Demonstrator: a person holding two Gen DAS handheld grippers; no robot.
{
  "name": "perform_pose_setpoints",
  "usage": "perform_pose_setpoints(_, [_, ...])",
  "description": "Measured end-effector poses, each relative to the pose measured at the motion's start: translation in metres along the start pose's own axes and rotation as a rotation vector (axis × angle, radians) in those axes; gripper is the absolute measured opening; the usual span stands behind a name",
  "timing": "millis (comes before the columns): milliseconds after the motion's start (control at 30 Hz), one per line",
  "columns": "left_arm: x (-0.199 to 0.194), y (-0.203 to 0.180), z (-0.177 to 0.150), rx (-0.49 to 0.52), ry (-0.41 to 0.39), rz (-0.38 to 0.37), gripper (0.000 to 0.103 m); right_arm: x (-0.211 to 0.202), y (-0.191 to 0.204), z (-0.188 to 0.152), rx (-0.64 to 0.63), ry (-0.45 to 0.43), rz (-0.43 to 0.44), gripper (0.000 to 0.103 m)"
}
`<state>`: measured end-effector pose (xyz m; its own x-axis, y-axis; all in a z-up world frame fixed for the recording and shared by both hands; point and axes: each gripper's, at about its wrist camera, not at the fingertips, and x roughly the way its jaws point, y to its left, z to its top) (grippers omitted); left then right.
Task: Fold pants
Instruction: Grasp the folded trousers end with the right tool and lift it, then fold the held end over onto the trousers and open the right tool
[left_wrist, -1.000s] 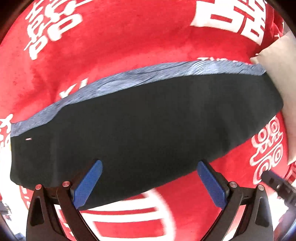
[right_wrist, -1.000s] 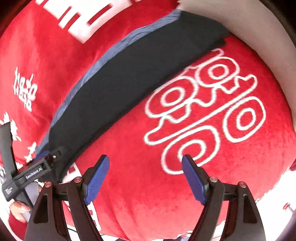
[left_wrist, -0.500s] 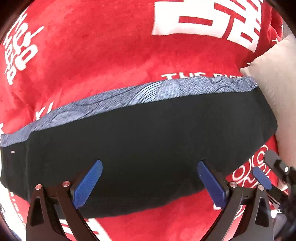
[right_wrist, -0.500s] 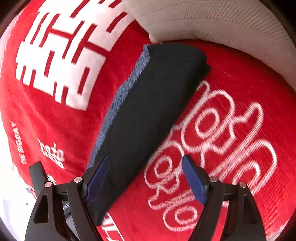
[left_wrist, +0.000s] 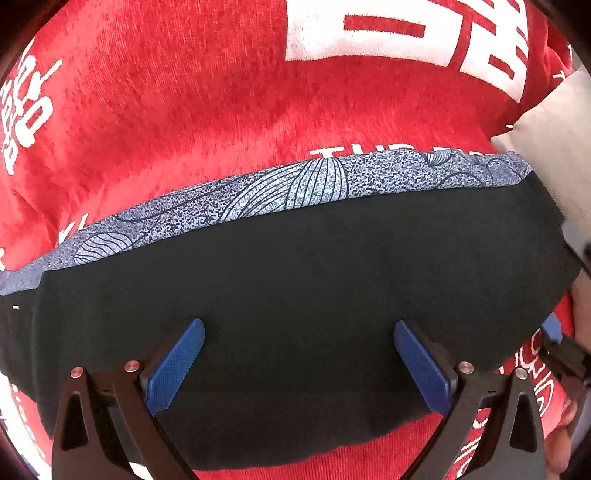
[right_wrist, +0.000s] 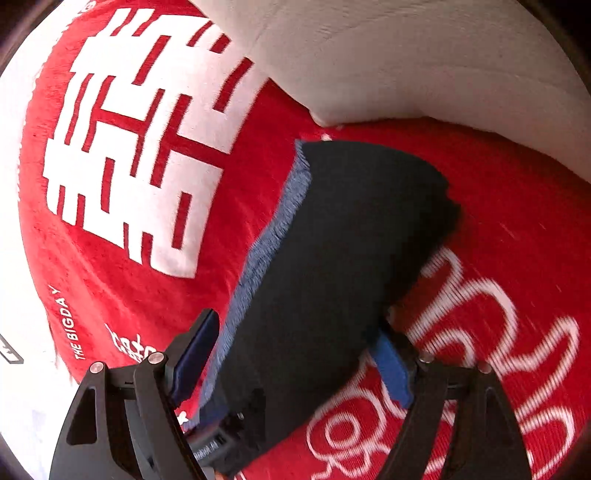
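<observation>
- Left wrist view: a pair of folded black pants (left_wrist: 314, 295) lies as a long band across a red blanket (left_wrist: 184, 110) printed with large white characters.
- A blue-grey patterned strip (left_wrist: 295, 188) runs along the far edge of the pants, showing from under the black layer.
- The left gripper (left_wrist: 299, 365) hovers over the near half of the pants with its two blue-padded fingers (left_wrist: 173, 365) spread wide, nothing between them.
- A pale cushion (left_wrist: 554, 147) sits at the right, just beside the far right corner of the pants.
- At the lower right edge, part of the other tool shows beside the pants' right end; its details are too cropped to read.
- Right wrist view: the same pants (right_wrist: 332, 277) run away from the camera, their far end close to the pale cushion (right_wrist: 406, 55).
- The right gripper (right_wrist: 291, 358) is spread wide and straddles the near end of the pants, one finger at each side.
- This view is blurred, so whether the pads touch the cloth cannot be told.
</observation>
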<state>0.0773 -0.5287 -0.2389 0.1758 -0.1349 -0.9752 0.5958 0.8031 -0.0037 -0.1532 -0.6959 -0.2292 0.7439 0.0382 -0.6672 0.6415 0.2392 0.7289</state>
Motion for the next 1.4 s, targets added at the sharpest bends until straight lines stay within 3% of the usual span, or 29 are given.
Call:
perform_pose_setpoints(100, [-0.004, -0.002, -0.001, 0.002, -0.011, 0.034, 0.103, 0.007, 0.002, 0.005, 0.01, -0.001, -0.001, 0.081])
perform_pose_setpoints(133, [-0.008, 0.001, 0.0, 0.004, -0.028, 0.047, 0.103, 0.01, 0.003, 0.008, 0.022, 0.016, -0.025, 0.071])
perform_pose_setpoints(167, [-0.014, 0.001, 0.0, 0.006, -0.05, 0.062, 0.102, 0.013, 0.003, 0.01, 0.032, 0.035, -0.056, 0.049])
perform_pose_setpoints(233, [-0.02, 0.005, -0.002, 0.005, -0.078, 0.092, 0.088, 0.014, -0.003, 0.015, 0.075, 0.055, -0.138, 0.017])
perform_pose_setpoints(300, [-0.016, 0.009, -0.004, -0.01, -0.047, 0.083, 0.085, 0.012, -0.004, 0.016, 0.082, 0.065, -0.139, 0.016])
perform_pose_setpoints(367, [-0.002, 0.01, -0.009, -0.03, -0.012, 0.044, 0.084, 0.008, 0.017, 0.014, -0.022, 0.055, -0.189, 0.014])
perform_pose_setpoints(500, [-0.005, 0.002, -0.025, 0.026, -0.137, 0.073, 0.084, 0.004, 0.071, 0.005, -0.253, 0.029, -0.234, 0.013])
perform_pose_setpoints(800, [-0.011, 0.012, -0.034, 0.012, -0.161, 0.03, 0.084, 0.013, 0.172, -0.043, -0.677, 0.061, -0.268, 0.013])
perform_pose_setpoints(900, [-0.011, 0.022, -0.026, 0.027, -0.126, -0.038, 0.084, 0.023, 0.192, -0.065, -0.783, 0.08, -0.281, 0.013])
perform_pose_setpoints(1033, [-0.029, 0.077, -0.025, -0.047, -0.067, -0.118, 0.083, 0.032, 0.215, -0.097, -0.88, 0.101, -0.289, 0.013])
perform_pose_setpoints(1133, [-0.044, 0.132, -0.031, -0.083, -0.072, -0.071, 0.083, 0.048, 0.228, -0.126, -0.942, 0.123, -0.31, 0.013])
perform_pose_setpoints(1267, [-0.045, 0.205, -0.041, -0.154, -0.015, -0.019, 0.083, 0.079, 0.239, -0.167, -1.001, 0.176, -0.359, 0.013])
perform_pose_setpoints(1400, [-0.041, 0.254, -0.054, -0.197, 0.006, 0.056, 0.083, 0.114, 0.24, -0.218, -1.109, 0.237, -0.44, 0.014])
